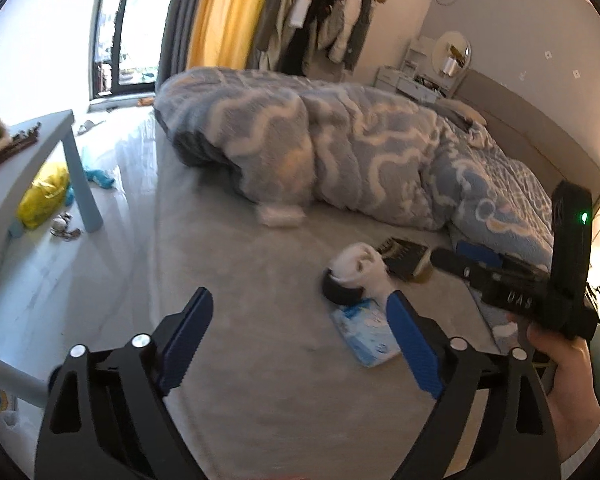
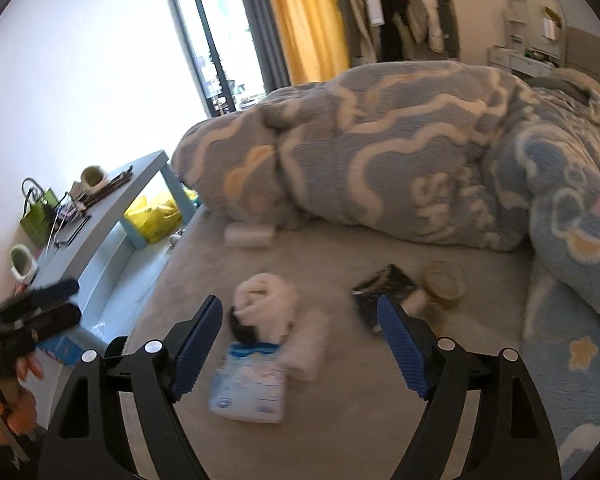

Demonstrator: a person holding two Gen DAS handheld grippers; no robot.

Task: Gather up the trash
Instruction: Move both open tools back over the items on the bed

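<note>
Left tongs (image 1: 300, 344) and right tongs (image 2: 300, 344) both gape wide, nothing between the blue pads, poised above the grey bed (image 2: 340, 420). Tissue packet (image 2: 250, 388), blue and white, lies flat on the bed just ahead of both; a rolled white-and-black cloth bundle (image 2: 266, 304) touches its far edge. Beyond it: a dark booklet (image 2: 384, 284) beside a squat jar (image 2: 444, 282), and a small white roll (image 2: 247, 235) against the heaped blue quilt (image 2: 380, 152). Left of the bed stands a pale blue counter (image 2: 108, 204), a yellow bag (image 2: 156, 216) beneath it.
</note>
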